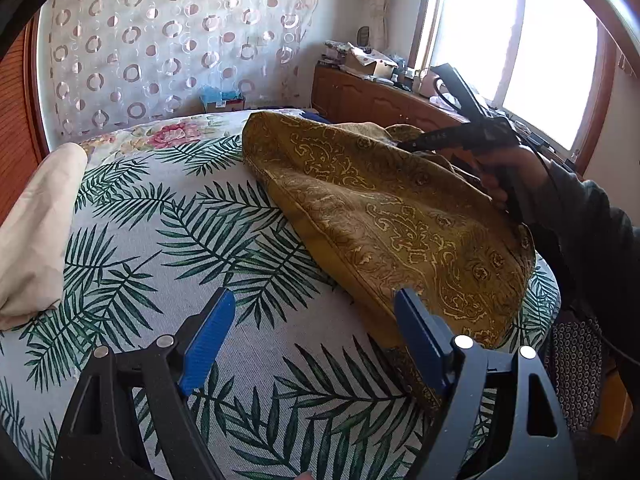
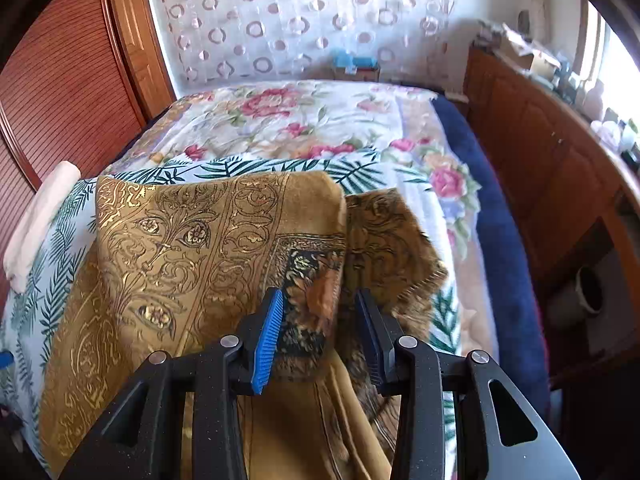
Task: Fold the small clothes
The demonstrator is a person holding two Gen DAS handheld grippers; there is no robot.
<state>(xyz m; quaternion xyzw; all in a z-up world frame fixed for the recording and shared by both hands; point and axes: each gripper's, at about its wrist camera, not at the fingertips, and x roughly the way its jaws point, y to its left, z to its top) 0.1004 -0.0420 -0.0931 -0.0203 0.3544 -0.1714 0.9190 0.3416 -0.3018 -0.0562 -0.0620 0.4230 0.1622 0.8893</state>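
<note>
**Carrying the fringed corner across**

My right gripper (image 2: 318, 336) has its fingers partly apart with a bunched, fringed corner of the golden paisley cloth (image 2: 192, 248) between them; the cloth rises toward them as if lifted, but I cannot tell if the pads truly pinch it. My left gripper (image 1: 316, 344) is spread wide and holds nothing, low over the palm-leaf sheet (image 1: 160, 248), its right-hand finger just beside the cloth's near edge.

The cloth lies on the bed (image 2: 304, 120), partly doubled over. In the left wrist view its long axis runs from the near right, by my right hand (image 1: 508, 176), toward the far middle of the bed, where a blunt end points at the curtain (image 1: 172, 40).

To do this fold well, I judge I should first close firmly on the corner, then carry it low along that axis, while the left gripper pins the near edge so that layers line up without dragging. A folded cream cloth (image 1: 36, 228) sits well apart on the left.
</note>
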